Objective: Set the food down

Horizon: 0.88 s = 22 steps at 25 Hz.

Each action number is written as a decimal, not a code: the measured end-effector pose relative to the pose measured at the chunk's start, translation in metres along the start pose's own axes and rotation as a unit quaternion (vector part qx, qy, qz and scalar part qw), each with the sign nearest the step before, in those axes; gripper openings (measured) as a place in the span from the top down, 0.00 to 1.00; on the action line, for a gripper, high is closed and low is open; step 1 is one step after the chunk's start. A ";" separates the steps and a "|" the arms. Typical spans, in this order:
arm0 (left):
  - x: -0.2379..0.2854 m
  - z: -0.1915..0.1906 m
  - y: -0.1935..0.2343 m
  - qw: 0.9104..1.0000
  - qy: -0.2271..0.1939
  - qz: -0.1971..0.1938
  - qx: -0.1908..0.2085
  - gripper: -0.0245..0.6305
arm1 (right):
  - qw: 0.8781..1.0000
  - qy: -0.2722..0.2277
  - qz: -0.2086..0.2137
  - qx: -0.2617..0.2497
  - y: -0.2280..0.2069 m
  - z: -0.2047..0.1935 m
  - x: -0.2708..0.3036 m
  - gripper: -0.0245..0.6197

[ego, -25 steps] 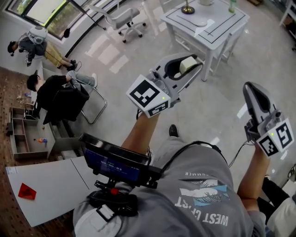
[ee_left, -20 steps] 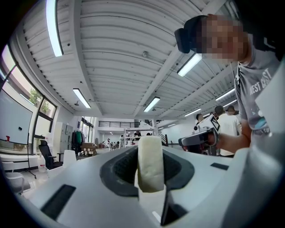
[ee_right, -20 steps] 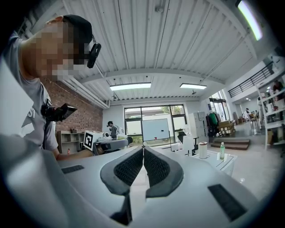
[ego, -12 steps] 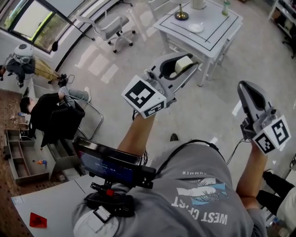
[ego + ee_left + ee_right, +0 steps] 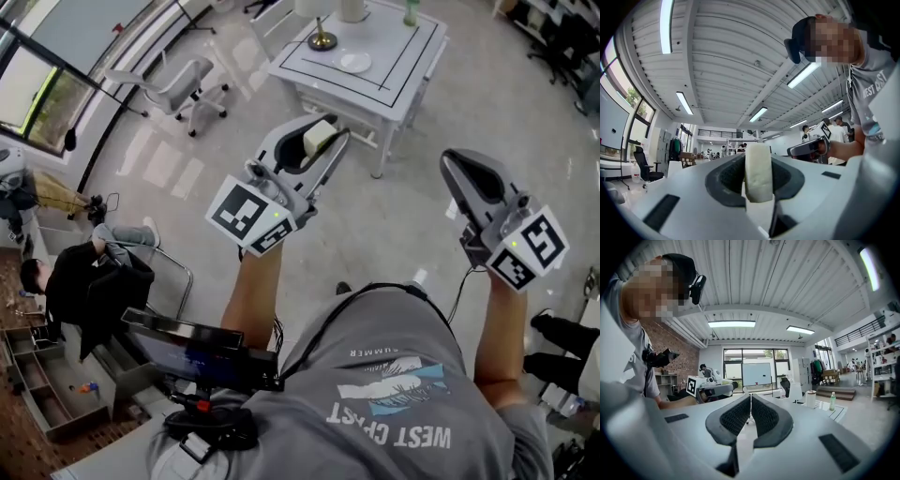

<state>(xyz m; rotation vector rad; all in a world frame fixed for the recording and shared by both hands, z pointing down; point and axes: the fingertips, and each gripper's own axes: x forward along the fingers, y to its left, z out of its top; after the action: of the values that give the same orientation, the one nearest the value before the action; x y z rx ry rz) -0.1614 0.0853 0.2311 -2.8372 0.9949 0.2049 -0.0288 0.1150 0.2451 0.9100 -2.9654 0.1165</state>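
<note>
In the head view my left gripper is raised in front of me, shut on a pale, cream-coloured piece of food. The left gripper view shows that food standing upright between the dark pads. My right gripper is held up at the right, shut with nothing in it; its ribbed pads meet in the right gripper view. A white table stands on the floor ahead, just beyond the left gripper, with a small white plate on it.
On the table are a brass stand, a white cup and a green bottle. An office chair stands at the left. A seated person and shelves are at the far left.
The white table has come closer and shifted left and down in the head view. Both grippers have drifted left with it. The left gripper still holds the food.
</note>
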 end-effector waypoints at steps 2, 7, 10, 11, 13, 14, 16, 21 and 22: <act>0.006 -0.003 0.005 1.000 0.000 0.002 -0.002 0.80 | 1.000 0.002 0.001 0.000 -0.008 -0.001 0.003 0.95; 0.038 -0.018 0.015 1.000 0.011 0.012 -0.002 0.80 | 1.000 0.002 0.006 0.006 -0.050 -0.004 0.004 0.95; 0.060 -0.023 0.022 1.000 0.018 0.025 0.000 0.80 | 1.000 0.001 0.018 0.010 -0.078 -0.006 0.005 0.95; 0.069 -0.024 0.023 0.999 0.020 0.028 0.002 0.80 | 1.000 0.001 0.022 0.012 -0.087 -0.006 0.004 0.95; 0.087 -0.024 0.028 0.999 0.022 0.035 0.007 0.80 | 1.000 0.000 0.029 0.014 -0.109 -0.003 0.003 0.95; 0.096 -0.023 0.031 0.999 0.021 0.040 0.008 0.80 | 0.999 -0.001 0.032 0.013 -0.119 -0.001 0.004 0.95; 0.113 -0.026 0.037 0.998 0.023 0.050 0.011 0.80 | 0.999 -0.002 0.043 0.014 -0.137 0.002 0.006 0.95; 0.152 -0.037 0.046 0.997 0.029 0.064 0.015 0.80 | 0.998 -0.001 0.063 0.012 -0.178 0.003 0.006 0.95; 0.159 -0.038 0.049 0.997 0.029 0.067 0.016 0.80 | 0.998 -0.002 0.064 0.011 -0.186 0.003 0.006 0.95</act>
<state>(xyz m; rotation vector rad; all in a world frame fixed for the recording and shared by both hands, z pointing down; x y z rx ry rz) -0.0656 -0.0561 0.2381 -2.7655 1.1898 0.1194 0.0703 -0.0422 0.2534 0.7232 -3.0300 0.1529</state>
